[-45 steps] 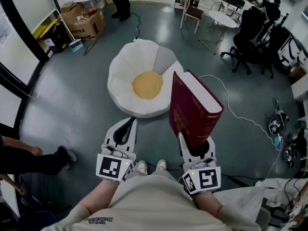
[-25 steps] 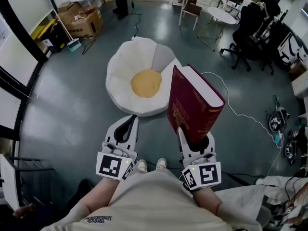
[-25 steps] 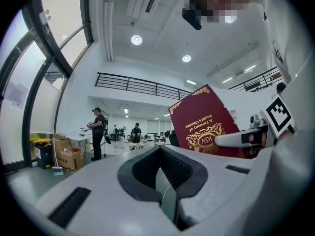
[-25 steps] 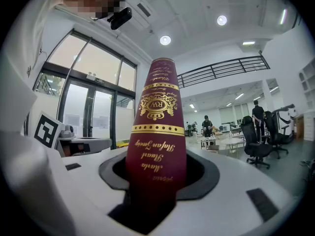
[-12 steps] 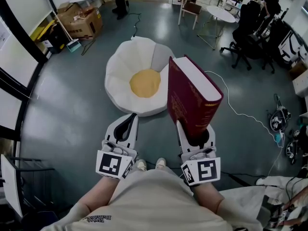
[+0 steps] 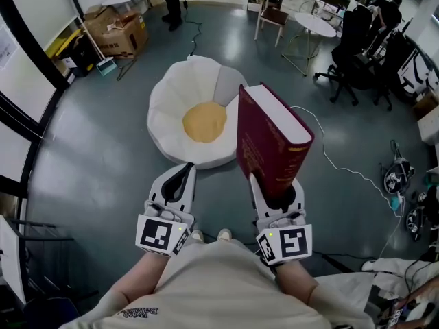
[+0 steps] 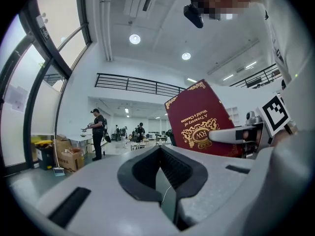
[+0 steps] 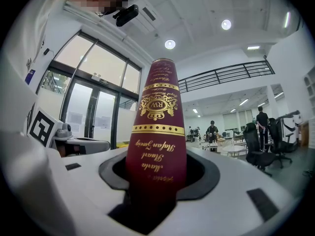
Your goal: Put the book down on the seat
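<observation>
A thick maroon book with gold print stands upright, spine toward me, in my right gripper, which is shut on its lower end. The right gripper view shows the book's spine wedged between that right gripper. The seat is a white flower-shaped floor cushion with a yellow centre, lying on the grey floor ahead and slightly left of the book. My left gripper hangs beside it, shut and empty. In the left gripper view the book rises to the right of the left gripper.
A white cable snakes over the floor right of the seat. Cardboard boxes stand at the back left, a round table and office chairs at the back right. A person's legs stand beyond the seat.
The book and right gripper have drifted slightly left, closer to the seat's edge. The left gripper has barely moved. A person at the lower left has left the view.
</observation>
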{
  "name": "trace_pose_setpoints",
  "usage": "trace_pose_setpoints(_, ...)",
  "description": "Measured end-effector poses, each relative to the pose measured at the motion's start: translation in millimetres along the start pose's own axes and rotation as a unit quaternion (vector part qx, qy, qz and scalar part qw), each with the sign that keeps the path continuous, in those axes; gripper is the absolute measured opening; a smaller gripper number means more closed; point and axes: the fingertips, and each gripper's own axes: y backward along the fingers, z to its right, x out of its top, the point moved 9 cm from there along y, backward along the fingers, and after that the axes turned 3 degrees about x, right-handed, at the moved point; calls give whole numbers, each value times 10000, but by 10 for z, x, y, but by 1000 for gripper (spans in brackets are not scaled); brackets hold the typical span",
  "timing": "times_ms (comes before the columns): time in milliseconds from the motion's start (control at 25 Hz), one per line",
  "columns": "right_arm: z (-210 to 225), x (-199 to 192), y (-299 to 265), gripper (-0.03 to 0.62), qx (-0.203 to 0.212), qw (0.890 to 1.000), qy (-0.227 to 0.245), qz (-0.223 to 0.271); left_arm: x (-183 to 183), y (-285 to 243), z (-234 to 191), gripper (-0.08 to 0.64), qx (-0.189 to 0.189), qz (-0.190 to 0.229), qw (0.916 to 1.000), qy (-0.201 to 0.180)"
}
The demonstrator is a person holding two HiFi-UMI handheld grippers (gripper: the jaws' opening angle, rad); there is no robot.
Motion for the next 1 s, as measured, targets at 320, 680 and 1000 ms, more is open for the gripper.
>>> trace_pose_setpoints(320,42,-48,6,210,63,10000,26,-20,-56,20,47,5,44,-28,9999,103)
trace_pose_setpoints(680,71,-87,-4,210,85,9999,52,23,-94,8,53,5,49,-10,10000,69)
trace_pose_setpoints(1000,203,-242,-68,210,-1,9999,81,90,-268,-146,36,5,12,81,10000,52)
